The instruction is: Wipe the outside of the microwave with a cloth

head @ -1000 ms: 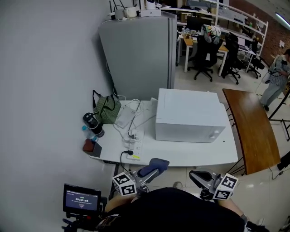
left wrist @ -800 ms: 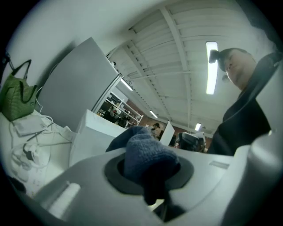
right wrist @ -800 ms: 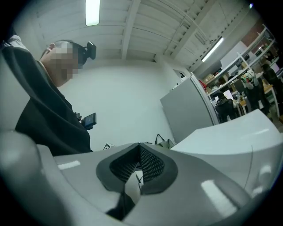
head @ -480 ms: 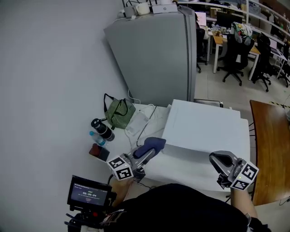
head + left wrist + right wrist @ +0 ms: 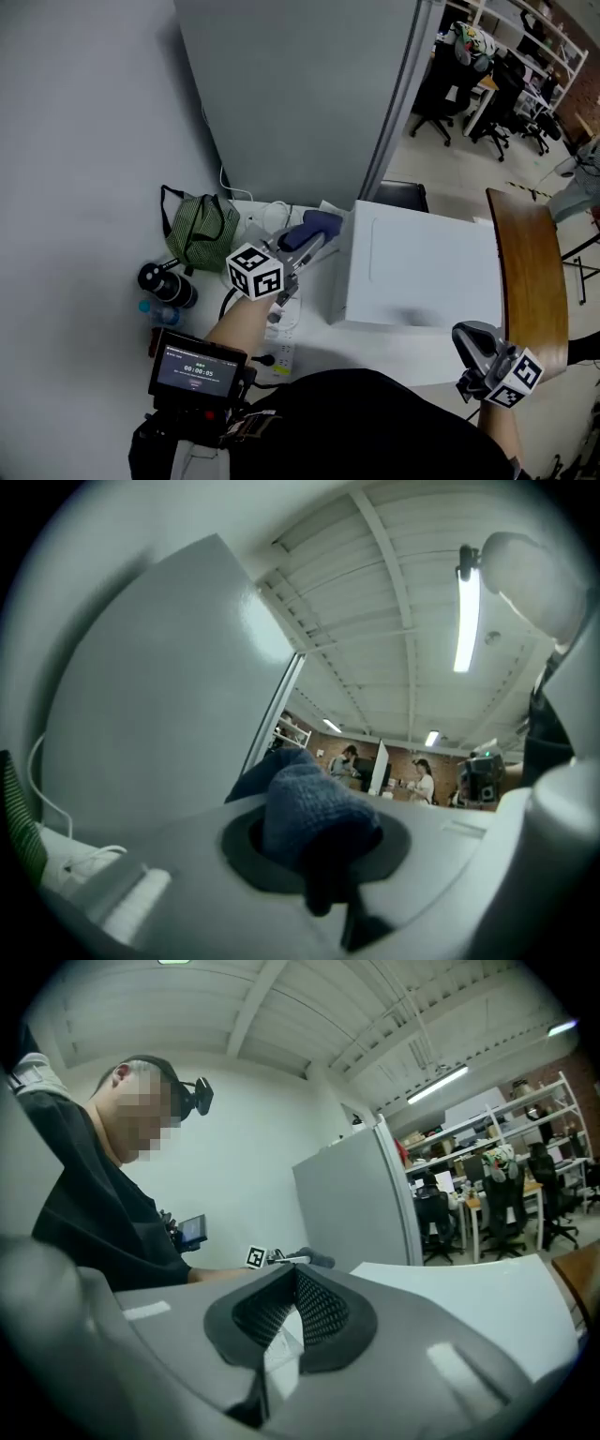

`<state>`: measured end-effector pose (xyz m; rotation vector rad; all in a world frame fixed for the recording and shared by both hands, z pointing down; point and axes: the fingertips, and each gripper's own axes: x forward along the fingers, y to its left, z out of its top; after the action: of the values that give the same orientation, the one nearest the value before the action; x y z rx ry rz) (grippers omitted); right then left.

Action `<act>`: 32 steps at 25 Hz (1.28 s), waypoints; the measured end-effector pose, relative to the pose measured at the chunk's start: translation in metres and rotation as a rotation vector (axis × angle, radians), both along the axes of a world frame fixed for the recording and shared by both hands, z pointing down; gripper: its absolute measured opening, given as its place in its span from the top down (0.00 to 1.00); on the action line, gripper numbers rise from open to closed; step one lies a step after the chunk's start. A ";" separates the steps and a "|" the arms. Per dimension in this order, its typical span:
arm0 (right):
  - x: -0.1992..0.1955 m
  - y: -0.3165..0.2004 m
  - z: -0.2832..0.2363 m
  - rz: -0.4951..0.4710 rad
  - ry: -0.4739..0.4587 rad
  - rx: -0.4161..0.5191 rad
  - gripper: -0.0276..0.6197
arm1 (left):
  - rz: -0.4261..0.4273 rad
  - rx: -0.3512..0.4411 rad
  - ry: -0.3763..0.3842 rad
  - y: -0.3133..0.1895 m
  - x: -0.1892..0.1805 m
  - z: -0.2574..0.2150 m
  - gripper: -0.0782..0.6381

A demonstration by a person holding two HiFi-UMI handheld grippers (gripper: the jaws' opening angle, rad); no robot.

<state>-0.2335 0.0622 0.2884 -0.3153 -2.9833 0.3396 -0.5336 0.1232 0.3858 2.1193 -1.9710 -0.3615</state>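
the left gripper (image 5: 302,238), its fingers clamping the blue cloth (image 5: 317,223), is swinging up from the front edge of the surface (image 5: 375,339) to just beside the left wall of the microwave (image 5: 422,272), likely readying a first wipe, while the right gripper (image 5: 467,336) is hanging with fingers closed and empty near the front right corner.

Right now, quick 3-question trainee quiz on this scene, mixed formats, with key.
1. True or false: the right gripper holds the cloth.
2. Where is the cloth? A: lying on top of the microwave. B: in the left gripper, beside the microwave's left wall in the head view. C: on the floor.
3. Fill in: the bag by the wall is ___ in colour.

Key:
1. False; the left jaws are shut on it, and the right jaws are together on nothing.
2. B
3. green
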 end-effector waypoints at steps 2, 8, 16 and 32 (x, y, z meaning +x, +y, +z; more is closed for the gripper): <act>0.004 -0.002 -0.002 0.069 0.037 0.002 0.95 | 0.051 -0.033 0.013 -0.030 -0.014 0.019 0.81; 0.018 -0.018 0.003 0.197 0.122 0.018 0.95 | 0.211 -0.144 -0.074 -0.098 -0.010 0.062 0.81; 0.029 -0.047 0.015 0.257 0.160 -0.005 0.95 | 0.281 -0.355 -0.118 -0.121 -0.017 0.103 0.82; 0.034 -0.053 0.032 0.285 0.280 0.019 0.95 | 0.376 -0.786 -0.034 -0.133 -0.023 0.300 0.82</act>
<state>-0.1991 0.0094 0.3201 0.1511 -2.7482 0.3503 -0.5569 -0.0096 0.6855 1.8728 -1.3383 0.4482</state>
